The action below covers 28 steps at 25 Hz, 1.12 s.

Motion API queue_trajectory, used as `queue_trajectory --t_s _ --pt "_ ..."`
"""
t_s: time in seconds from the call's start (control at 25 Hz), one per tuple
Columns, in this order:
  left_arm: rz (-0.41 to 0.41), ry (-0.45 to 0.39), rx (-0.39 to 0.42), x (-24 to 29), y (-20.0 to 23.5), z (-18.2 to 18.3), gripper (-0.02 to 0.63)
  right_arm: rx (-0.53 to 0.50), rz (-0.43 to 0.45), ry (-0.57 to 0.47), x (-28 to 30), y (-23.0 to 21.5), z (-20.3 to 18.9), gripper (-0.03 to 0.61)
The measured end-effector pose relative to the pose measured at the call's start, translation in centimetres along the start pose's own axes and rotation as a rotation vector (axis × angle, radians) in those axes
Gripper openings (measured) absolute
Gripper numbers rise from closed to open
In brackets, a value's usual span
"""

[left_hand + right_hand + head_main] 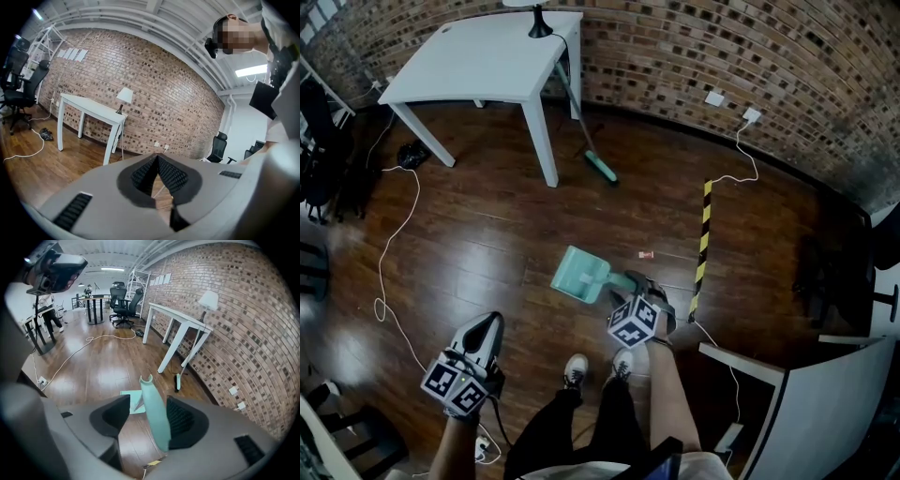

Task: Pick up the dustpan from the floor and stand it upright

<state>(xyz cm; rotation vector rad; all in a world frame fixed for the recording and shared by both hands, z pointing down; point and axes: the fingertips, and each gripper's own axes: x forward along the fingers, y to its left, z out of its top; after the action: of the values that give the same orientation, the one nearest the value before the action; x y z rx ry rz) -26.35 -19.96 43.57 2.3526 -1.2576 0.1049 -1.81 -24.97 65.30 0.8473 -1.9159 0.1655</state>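
The teal dustpan (579,274) rests with its pan on the wooden floor, and its handle (622,280) reaches toward my right gripper (639,284). In the right gripper view the handle (153,413) stands between the jaws of the right gripper (147,409). It leans on the right pad (180,420), and a clear gap separates it from the left pad, so this gripper is open. My left gripper (490,323) hovers over bare floor to the left, shut with nothing in it; its pads (140,174) meet at the tips.
A white table (487,56) with a lamp (539,23) stands by the brick wall, with a teal broom (600,167) leaning at its leg. Yellow-black tape (703,244) and a white cable (394,244) lie on the floor. A white desk (806,403) is near right.
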Motion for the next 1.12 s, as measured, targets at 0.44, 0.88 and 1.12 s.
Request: queue_trajectory --t_s 0.44,0.88,1.12 --pt "-0.089 0.042 0.071 0.9 -1.0 0.5 0.009 0.116 -0.112 0.031 -5.1 -1.9 -3.4 0.250" --pt "-0.127 0.023 0.134 2.2 -4.7 2.9 0.009 0.383 -0.232 -0.156 -16.1 -5.5 -2.8 0.128" --pt "-0.131 -0.003 0.221 2.6 -8.2 4.8 0.009 0.497 -0.301 -0.335 -22.9 -9.4 -0.5 0.061"
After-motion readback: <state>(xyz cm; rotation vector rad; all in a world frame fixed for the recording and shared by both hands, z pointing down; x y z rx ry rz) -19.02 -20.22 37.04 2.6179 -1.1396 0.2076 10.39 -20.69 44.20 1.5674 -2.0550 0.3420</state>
